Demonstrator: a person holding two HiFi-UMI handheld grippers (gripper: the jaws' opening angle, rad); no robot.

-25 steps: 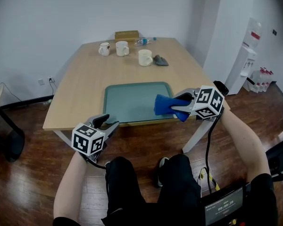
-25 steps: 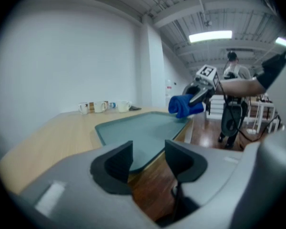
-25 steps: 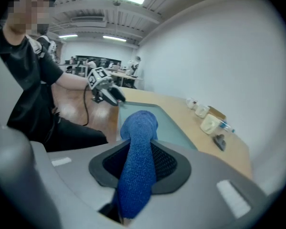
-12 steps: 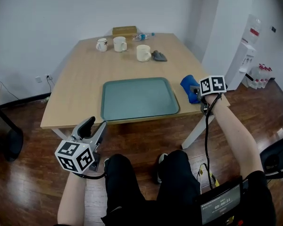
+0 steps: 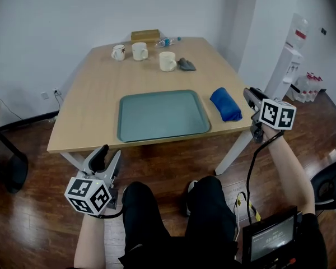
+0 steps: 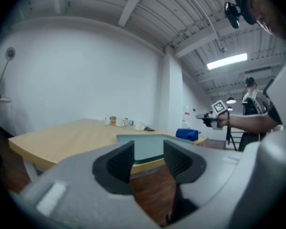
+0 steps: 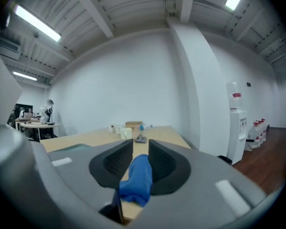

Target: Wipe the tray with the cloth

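- Left gripper: low, off the table edge; jaws wide, just eased slightly inward, nothing between them.
- Tray: bare, no wiping under way.
- Cloth: on the table, just right of the tray.
- Right gripper: partly open, empty, clear of the cloth; any further wiping means regrasping it.

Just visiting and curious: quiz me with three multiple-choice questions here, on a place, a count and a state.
1. Where is the rolled blue cloth?
A. on the green plastic tray
B. on the wooden table, right of the tray
C. on the floor

2. How many white mugs stand at the table's far end?
A. two
B. three
C. four

3. The tray is:
A. bare
B. holding mugs
C. covered by the cloth

Answers: 1 B, it lies on wood beside the tray; 2 B, three show; 3 A, nothing rests on it.
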